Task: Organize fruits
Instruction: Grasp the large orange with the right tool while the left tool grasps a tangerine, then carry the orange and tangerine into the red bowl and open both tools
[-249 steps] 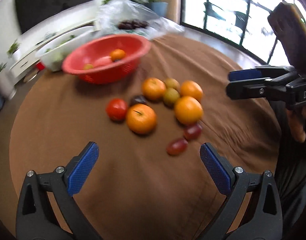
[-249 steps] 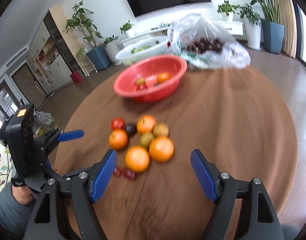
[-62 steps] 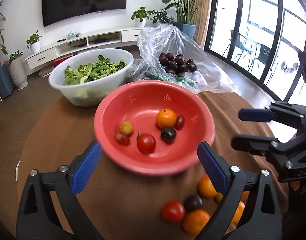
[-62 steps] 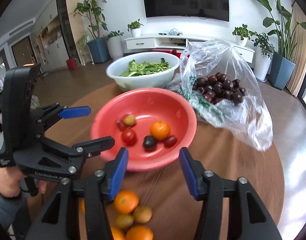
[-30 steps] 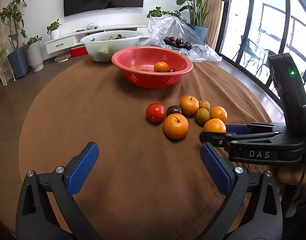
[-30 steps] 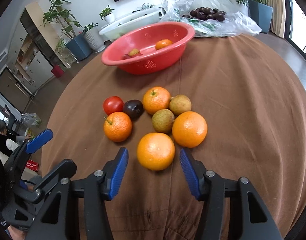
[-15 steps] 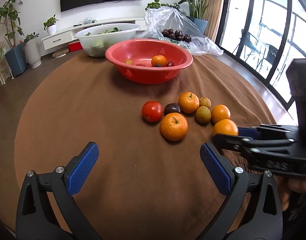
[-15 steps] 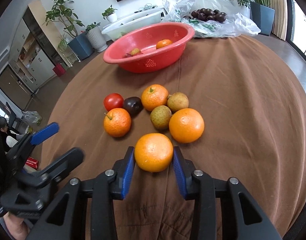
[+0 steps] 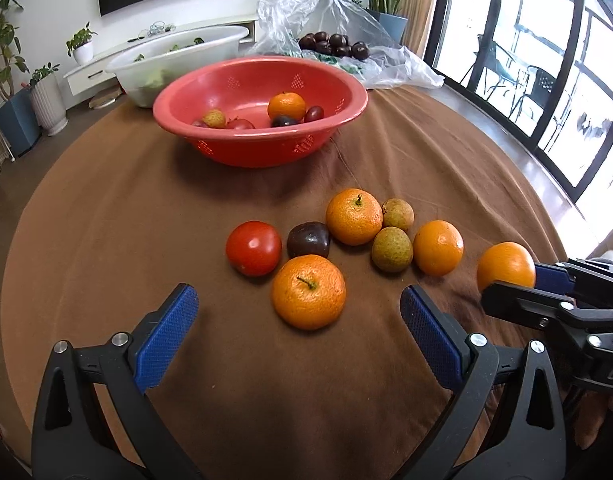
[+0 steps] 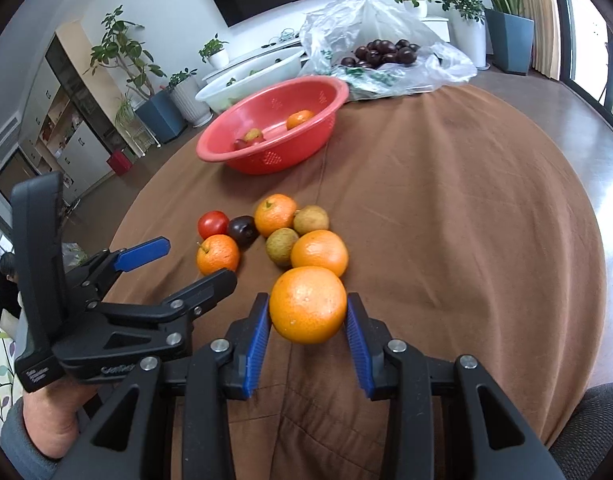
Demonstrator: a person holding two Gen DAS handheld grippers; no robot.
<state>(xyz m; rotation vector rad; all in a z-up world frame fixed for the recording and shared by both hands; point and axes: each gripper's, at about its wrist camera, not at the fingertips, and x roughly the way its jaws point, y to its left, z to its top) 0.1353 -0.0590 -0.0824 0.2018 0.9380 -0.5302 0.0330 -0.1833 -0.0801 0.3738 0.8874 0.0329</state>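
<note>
An orange (image 10: 307,305) is pinched between the blue pads of the right gripper (image 10: 308,322) and is held just above the brown tablecloth (image 10: 446,208), at the near edge of the loose fruit. The left gripper (image 9: 298,320) is held spread wide over the cloth with nothing between its pads; a stemmed orange (image 9: 308,291) is seen on the cloth just beyond them. Grouped near it are a tomato (image 9: 253,248), a dark plum (image 9: 308,239), a second stemmed orange (image 9: 354,216), two small brownish-green fruits (image 9: 391,249) and a smooth orange (image 9: 438,247). Farther back, a red bowl (image 9: 242,152) is set on the cloth, and a small orange (image 9: 286,106) and several smaller fruits are contained in it. Behind the bowl, a white basin (image 9: 178,52) and a clear plastic bag (image 9: 326,20) of dark fruit are seen.
</note>
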